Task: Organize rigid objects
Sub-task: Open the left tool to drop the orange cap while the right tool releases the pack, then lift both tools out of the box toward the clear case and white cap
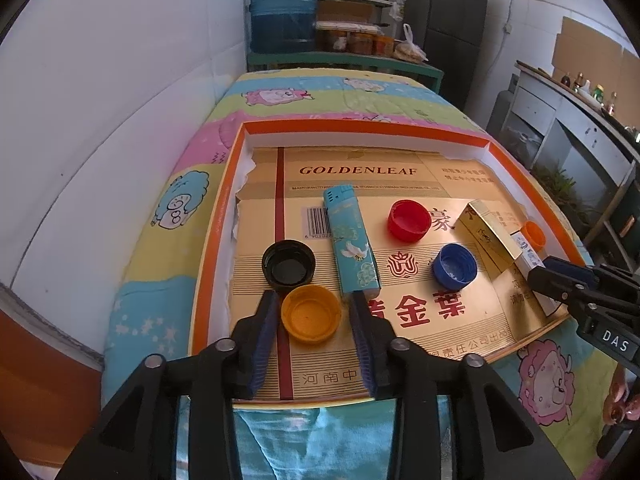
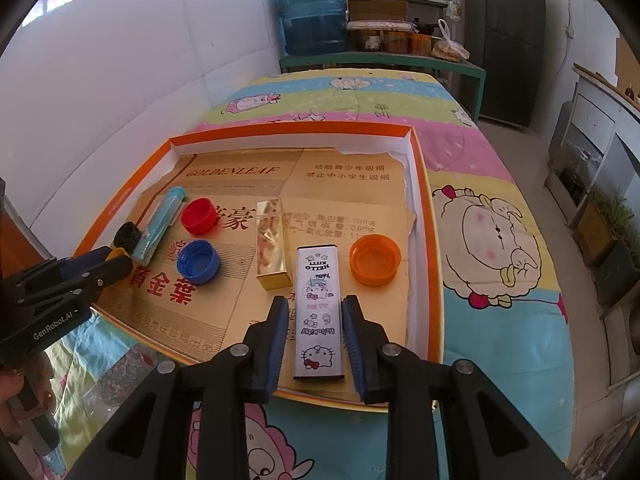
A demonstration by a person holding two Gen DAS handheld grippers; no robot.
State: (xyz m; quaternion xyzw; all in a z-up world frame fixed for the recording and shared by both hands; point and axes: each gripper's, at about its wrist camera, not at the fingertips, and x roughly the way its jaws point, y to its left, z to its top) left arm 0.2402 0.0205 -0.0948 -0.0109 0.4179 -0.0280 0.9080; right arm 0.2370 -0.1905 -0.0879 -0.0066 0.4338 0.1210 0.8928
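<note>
In the left wrist view my left gripper stands open around a yellow cap, with a small gap at each pad. A black cap and a teal lighter lie just beyond it. A red cap, a blue cap and a gold box sit further right. In the right wrist view my right gripper straddles a Hello Kitty lighter lying flat, with cardboard showing beside the left pad. An orange cap rests to its right.
Everything lies on gold cardboard inside a shallow orange-rimmed tray on a cartoon-print bedspread. A white wall runs along the left. A blue water jug, shelves and a dark fridge stand beyond the bed's far end.
</note>
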